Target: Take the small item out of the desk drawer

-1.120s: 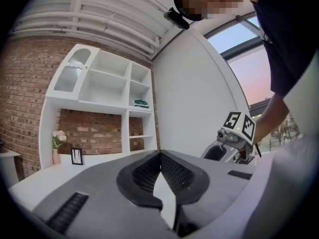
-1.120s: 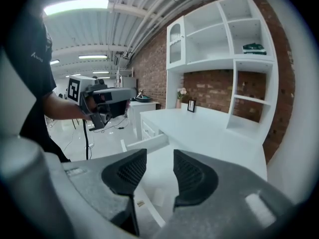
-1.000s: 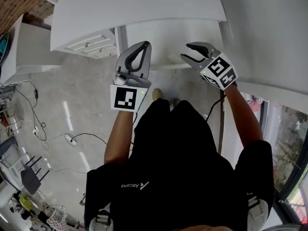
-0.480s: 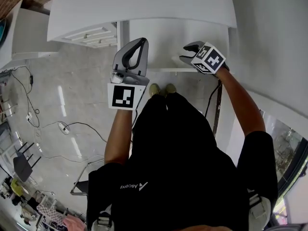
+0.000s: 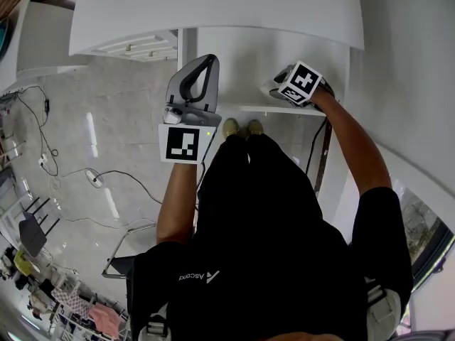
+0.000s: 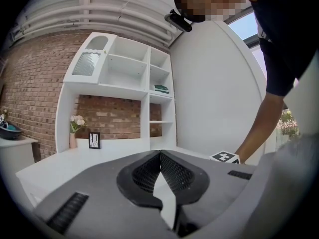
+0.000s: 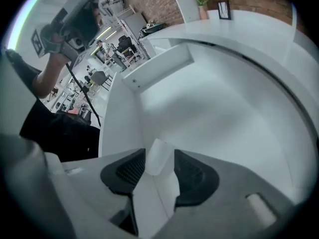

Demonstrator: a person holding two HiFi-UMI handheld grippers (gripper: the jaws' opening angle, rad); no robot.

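From the white desk (image 5: pixel 213 13) an open white drawer (image 5: pixel 270 108) juts toward me. My right gripper (image 5: pixel 277 87) reaches down into it, its marker cube on top. In the right gripper view the drawer's floor (image 7: pixel 214 113) is bare, and a small white item (image 7: pixel 159 156) shows in the gap of the right gripper (image 7: pixel 159 159), whose jaws stand apart. I cannot tell whether the pads touch it. My left gripper (image 5: pixel 211 60) is held up in front of the desk, left of the drawer. In the left gripper view the left gripper (image 6: pixel 160 153) is shut and holds nothing.
A white shelf unit (image 6: pixel 124 83) stands against a brick wall, with a small picture frame (image 6: pixel 93 140) and a vase of flowers (image 6: pixel 76 128) on the desk. Cables (image 5: pixel 106 183) trail over the floor to my left. My feet (image 5: pixel 240 128) stand under the drawer's edge.
My right gripper has moved forward and tipped down into the drawer, its fingers now mostly hidden under the cube. The left gripper has stayed raised in about the same place.
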